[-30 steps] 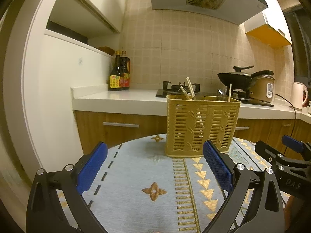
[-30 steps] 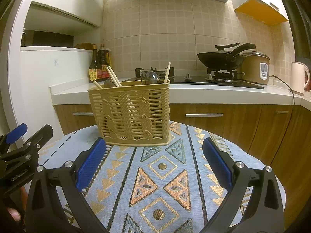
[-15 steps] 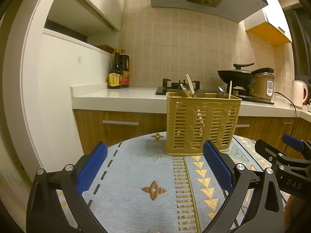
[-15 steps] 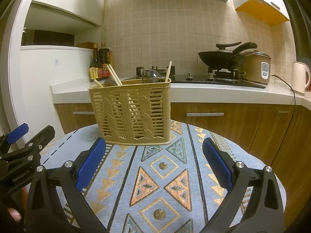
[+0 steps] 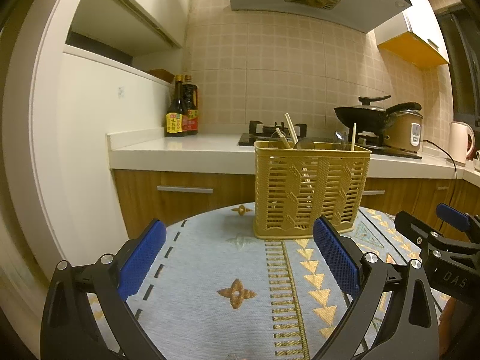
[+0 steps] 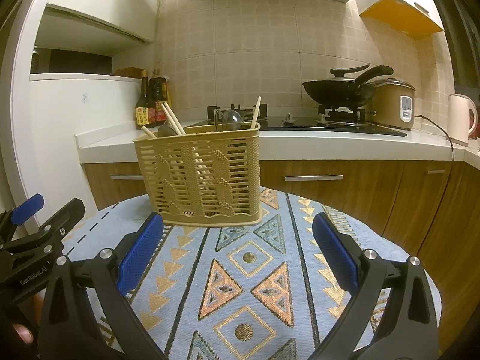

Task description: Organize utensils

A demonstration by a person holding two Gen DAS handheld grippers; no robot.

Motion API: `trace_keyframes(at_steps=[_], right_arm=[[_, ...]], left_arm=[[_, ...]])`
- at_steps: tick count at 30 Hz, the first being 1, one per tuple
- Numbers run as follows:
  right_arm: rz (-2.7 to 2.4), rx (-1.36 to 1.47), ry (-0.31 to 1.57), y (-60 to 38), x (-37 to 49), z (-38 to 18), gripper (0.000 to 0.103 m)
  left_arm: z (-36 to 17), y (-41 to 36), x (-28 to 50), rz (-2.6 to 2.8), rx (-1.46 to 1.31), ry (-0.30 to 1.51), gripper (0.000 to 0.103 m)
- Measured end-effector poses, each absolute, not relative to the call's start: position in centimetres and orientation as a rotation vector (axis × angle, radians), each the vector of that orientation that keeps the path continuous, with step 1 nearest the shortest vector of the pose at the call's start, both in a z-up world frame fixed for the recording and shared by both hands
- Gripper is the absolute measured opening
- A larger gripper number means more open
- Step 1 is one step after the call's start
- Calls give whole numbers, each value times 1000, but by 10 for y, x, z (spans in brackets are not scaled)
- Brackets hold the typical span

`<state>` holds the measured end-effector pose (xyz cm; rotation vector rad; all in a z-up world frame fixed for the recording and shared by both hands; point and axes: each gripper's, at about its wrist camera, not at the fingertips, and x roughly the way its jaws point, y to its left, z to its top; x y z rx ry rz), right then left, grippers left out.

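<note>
In the left wrist view, at the lower left of the frame, we see the left gripper [image 5: 238, 256] with its two blue ribbed pads spread wide and nothing between them. It hangs over the round table [image 5: 210, 315], which is covered by a woven light-blue cloth with gold patterns.

In the middle of the frame stands the utensil basket [image 5: 309, 192], at the far part of the table. It is a tan plastic box with slotted walls and a woven relief. We judge it light and rather stiff, but easy to tip or slide on the cloth if we pull a utensil sideways.

From its top rise the chopsticks [image 5: 290, 130]: thin, pale, straight sticks, some leaning, one upright at the right end. We think they are light, hard and a little slippery, so we should pinch them near the upper end and lift them straight up. A spoon [image 5: 339, 141] with a shiny bowl also shows there; it looks smooth and rigid.

In the right wrist view, the right gripper [image 6: 238, 255] is at the bottom of the frame, also spread wide and empty, with the basket just beyond its left pad.
</note>
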<state>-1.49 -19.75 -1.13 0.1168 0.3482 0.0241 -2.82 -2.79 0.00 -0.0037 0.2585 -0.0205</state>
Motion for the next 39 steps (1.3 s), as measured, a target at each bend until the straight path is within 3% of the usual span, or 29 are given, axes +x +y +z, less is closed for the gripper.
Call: trace_keyframes(at_steps=[39], right_arm=[[17,104,303,-196,-25,-7,95]], left_arm=[[-2,-32,-30,-33,4,255,95]])
